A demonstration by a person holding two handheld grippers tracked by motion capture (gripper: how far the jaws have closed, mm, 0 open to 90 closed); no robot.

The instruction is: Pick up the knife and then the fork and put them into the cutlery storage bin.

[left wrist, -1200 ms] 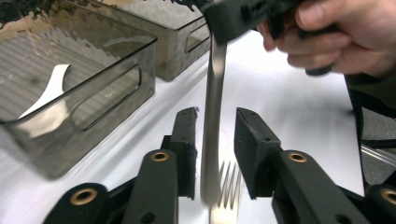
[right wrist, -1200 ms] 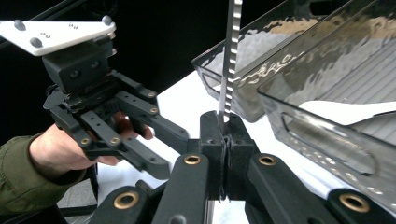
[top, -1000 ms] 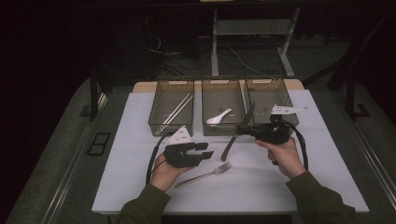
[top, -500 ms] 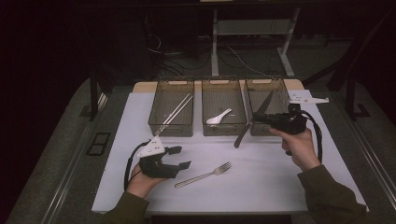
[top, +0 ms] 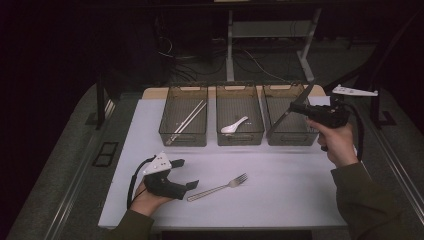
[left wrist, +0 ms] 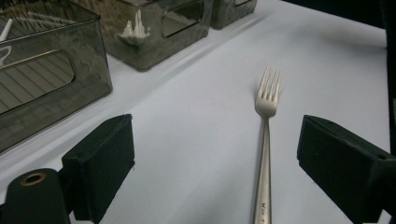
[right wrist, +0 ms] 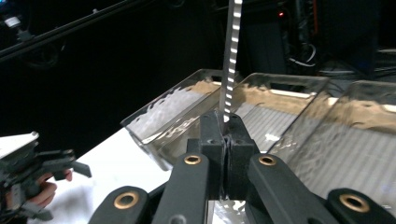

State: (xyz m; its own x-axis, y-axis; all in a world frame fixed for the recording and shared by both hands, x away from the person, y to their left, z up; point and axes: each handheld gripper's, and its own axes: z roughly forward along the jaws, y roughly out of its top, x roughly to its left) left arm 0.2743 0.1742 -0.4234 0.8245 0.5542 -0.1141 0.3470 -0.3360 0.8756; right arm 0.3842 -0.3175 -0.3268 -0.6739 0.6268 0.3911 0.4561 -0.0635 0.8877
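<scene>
While the right tool (top: 296, 107) is clenched on a knife (top: 290, 112), it hangs above the right-hand bin (top: 291, 131) near the far right corner of the bench (top: 280, 200). The knife slants from the jaws, its far end pointing down and toward the bin's near left corner in the high view. In the right gripper view the serrated blade (right wrist: 231, 51) rises straight up out of the closed jaws, with the clear bins spread behind it.

Near the front left corner of the bench the left tool (top: 186, 174) rests low in the person's left hand (top: 150, 200). Its jaws have just been opening and now stand released, wide apart, with nothing pressed between them. A fork (top: 218, 187) lies flat on the bench just beside this tool, its handle end close to the jaw tips and its tines pointing away toward the right edge. In the left gripper view the fork (left wrist: 265, 140) lies between the two black jaws but nearer the right one, touching neither, tines pointing away from the camera.

Along the far edge stand three bins in a row: the left bin (top: 183, 137) holds chopsticks (top: 186, 121), the middle bin (top: 240, 137) holds a white spoon (top: 233, 126).
</scene>
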